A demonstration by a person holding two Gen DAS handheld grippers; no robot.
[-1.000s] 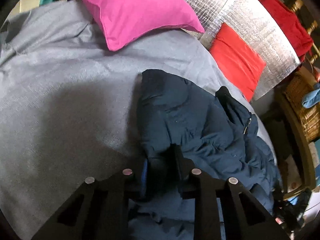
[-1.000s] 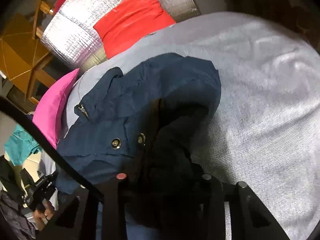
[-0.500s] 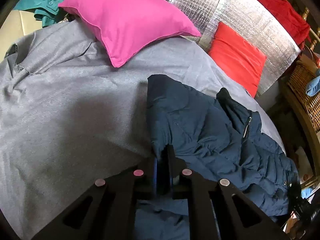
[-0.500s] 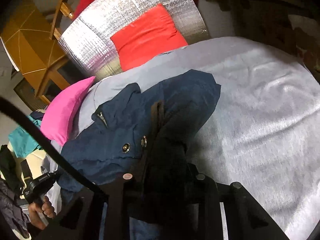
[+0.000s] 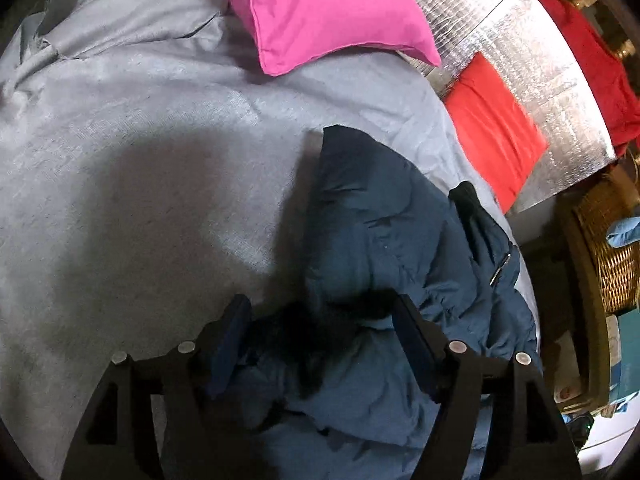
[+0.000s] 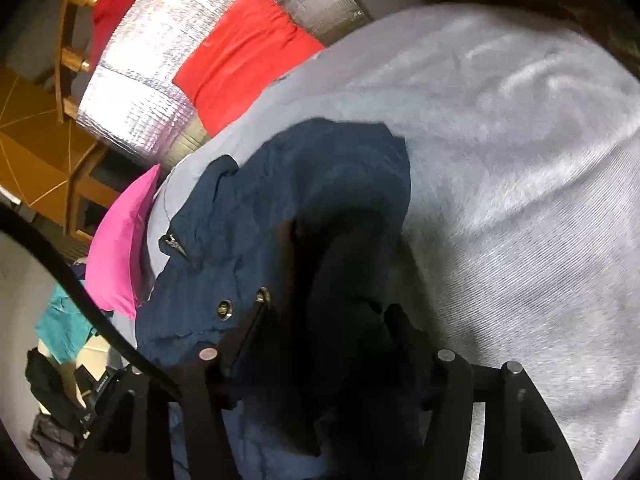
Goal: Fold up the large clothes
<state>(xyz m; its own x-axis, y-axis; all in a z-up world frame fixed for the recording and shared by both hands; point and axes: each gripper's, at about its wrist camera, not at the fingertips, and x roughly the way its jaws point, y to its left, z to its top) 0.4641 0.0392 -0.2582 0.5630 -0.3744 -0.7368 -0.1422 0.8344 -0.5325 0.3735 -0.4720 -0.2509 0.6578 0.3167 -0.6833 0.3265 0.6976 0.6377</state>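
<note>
A navy padded jacket [image 5: 380, 220] lies bunched on the grey bedsheet [image 5: 140, 160], its folded edge pointing toward the pillows. My left gripper [image 5: 320, 314] hangs over the jacket's near end. Its jaws are opening, with slack dark fabric lying between the fingers [image 5: 234, 322] and not pinched. In the right wrist view the same jacket [image 6: 320, 172] shows its snaps and zipper pull. My right gripper [image 6: 328, 312] is over a dark fold of it, jaws opening, with fabric lying loose between them.
A pink pillow [image 5: 328, 8] and a red pillow [image 5: 492, 120] lean at the head of the bed against a silver foil panel [image 5: 520, 40]. A wicker basket [image 5: 616, 248] stands beside the bed. A teal garment [image 6: 64, 324] lies past the pink pillow [image 6: 120, 240].
Both grippers were shut on jacket fabric; now their jaws stand apart and the fabric rests loose on the bed. Both hands have drawn slightly closer over the jacket.
</note>
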